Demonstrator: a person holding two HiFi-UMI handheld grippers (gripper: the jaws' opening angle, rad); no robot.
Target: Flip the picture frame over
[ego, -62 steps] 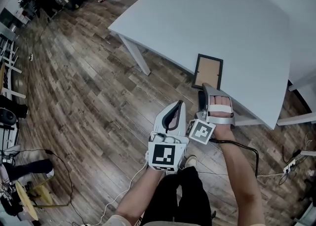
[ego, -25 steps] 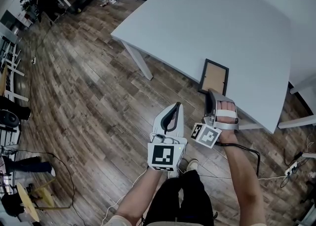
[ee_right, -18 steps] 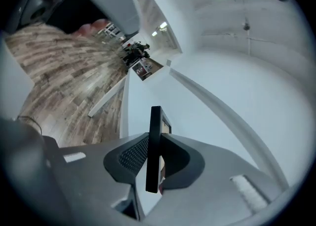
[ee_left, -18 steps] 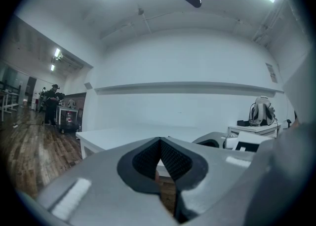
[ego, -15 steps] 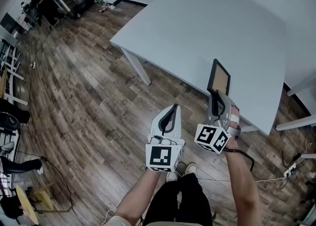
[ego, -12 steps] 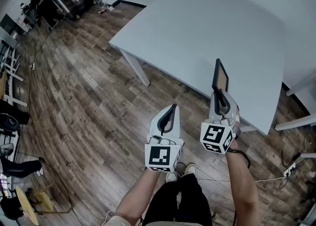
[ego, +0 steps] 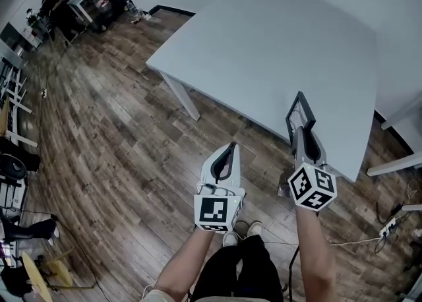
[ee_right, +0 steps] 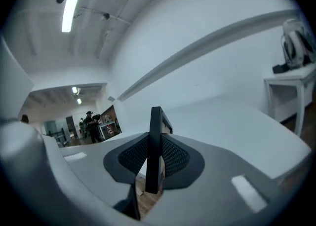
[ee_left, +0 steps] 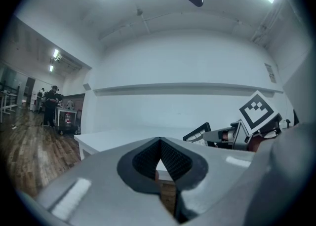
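We are looking steeply down at a wooden plank floor (ego: 99,129) that is filling the view from six round to eleven o'clock. A large white table (ego: 277,43) is taking up the space from twelve to three o'clock. We are holding two grey grippers out in front of us, both reaching in from six o'clock. The left gripper (ego: 230,146) is hovering over the floor just below centre, short of the table, and its jaws are resting together with nothing between them. The right gripper (ego: 298,129) is sitting at about four o'clock with its marker cube (ego: 312,187) facing us, and its jaws are clamping one edge of the picture frame (ego: 298,111). The black frame is standing upright on edge, nearly edge-on to us, over the table's near edge at three o'clock. We cannot tell whether it is touching the tabletop
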